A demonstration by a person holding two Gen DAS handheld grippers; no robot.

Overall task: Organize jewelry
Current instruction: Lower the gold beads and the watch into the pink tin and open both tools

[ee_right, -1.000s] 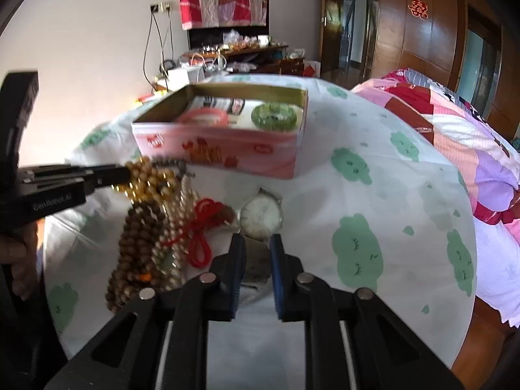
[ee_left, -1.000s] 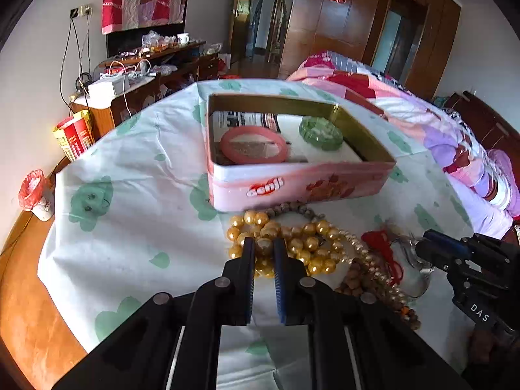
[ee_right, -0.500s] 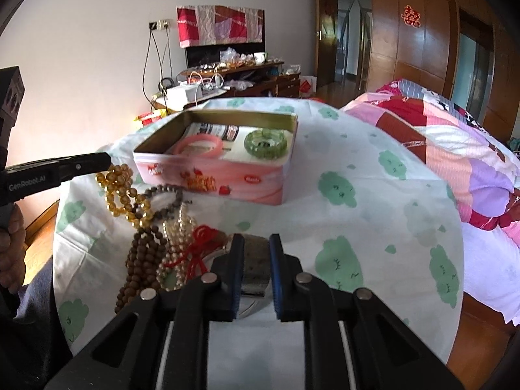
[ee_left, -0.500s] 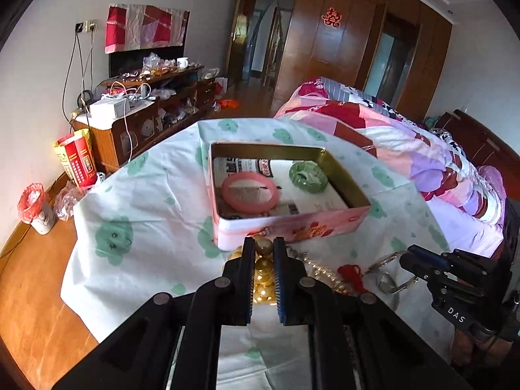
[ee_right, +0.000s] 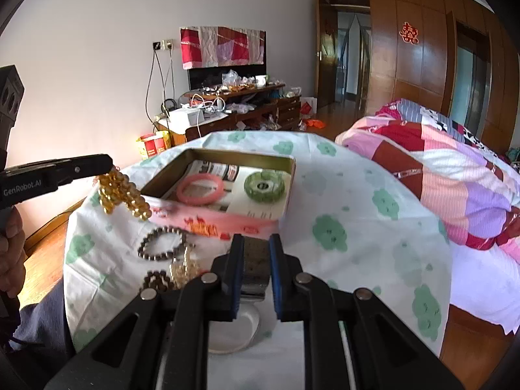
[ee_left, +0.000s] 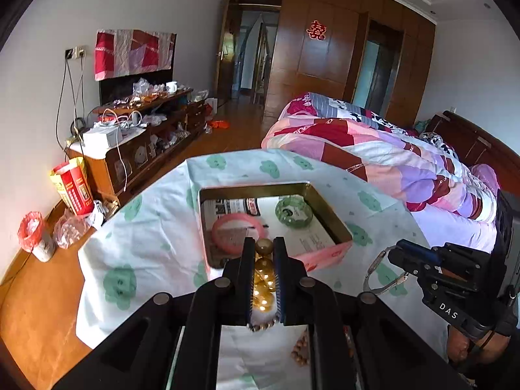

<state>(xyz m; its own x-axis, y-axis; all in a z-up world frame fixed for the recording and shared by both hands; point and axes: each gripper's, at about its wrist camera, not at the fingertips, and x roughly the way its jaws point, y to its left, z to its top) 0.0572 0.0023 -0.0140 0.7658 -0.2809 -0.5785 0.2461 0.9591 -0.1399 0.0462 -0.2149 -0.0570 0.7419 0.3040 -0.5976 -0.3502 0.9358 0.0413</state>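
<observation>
My left gripper (ee_left: 264, 252) is shut on a gold bead necklace (ee_left: 264, 279), which hangs in the air near the front left edge of the pink tin box (ee_right: 227, 224); it also shows in the right wrist view (ee_right: 122, 193). The open tin (ee_left: 328, 255) holds a pink bangle (ee_right: 200, 189) and a green bracelet (ee_right: 266, 186). My right gripper (ee_right: 256, 253) is shut on a wristwatch by its metal band (ee_right: 256, 263), lifted in front of the tin; the watch (ee_left: 378, 274) hangs from it in the left wrist view.
A dark bead bracelet (ee_right: 162, 243), pearl strands (ee_right: 183, 268) and brown wooden beads (ee_right: 157, 279) lie on the white cloth with green prints (ee_right: 341, 227). A bed with a patchwork quilt (ee_right: 455, 169) stands to the right, a cluttered cabinet (ee_right: 234, 110) behind.
Both grippers have risen off the table: the left has lifted the gold necklace up toward the tin, the right has lifted the watch off the cloth.
</observation>
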